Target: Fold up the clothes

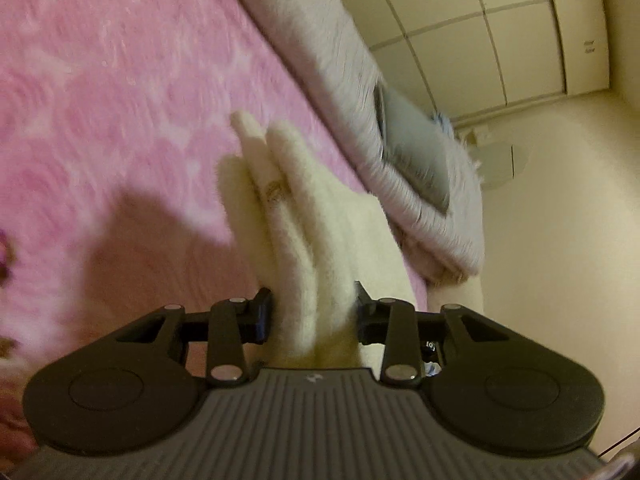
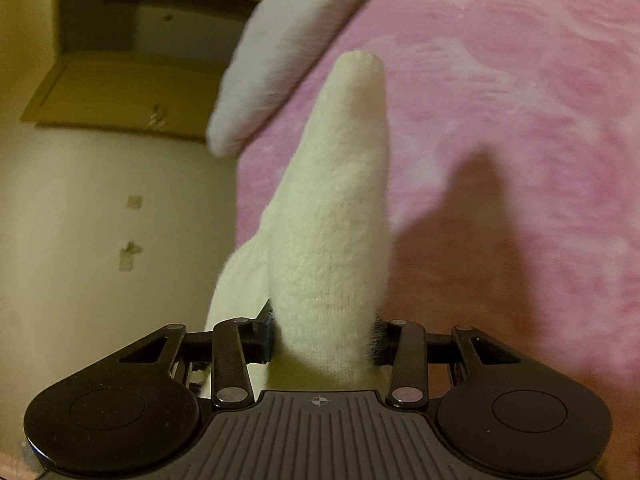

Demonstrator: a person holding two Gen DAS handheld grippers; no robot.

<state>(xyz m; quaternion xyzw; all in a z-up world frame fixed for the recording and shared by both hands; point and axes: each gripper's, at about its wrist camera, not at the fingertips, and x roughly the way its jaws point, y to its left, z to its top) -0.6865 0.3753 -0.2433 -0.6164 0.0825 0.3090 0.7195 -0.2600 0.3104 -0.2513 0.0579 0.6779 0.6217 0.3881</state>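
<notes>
I have the cream knit garment (image 1: 304,216) clamped in both left gripper (image 1: 312,316) and right gripper (image 2: 324,336), hanging toward twelve o'clock over the pink blanket (image 1: 100,80); folding barely begun

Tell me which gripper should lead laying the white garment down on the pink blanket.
Right, probably. The right gripper and left gripper both clamp the white garment, but the right's fabric hangs smoother over the pink blanket.
</notes>
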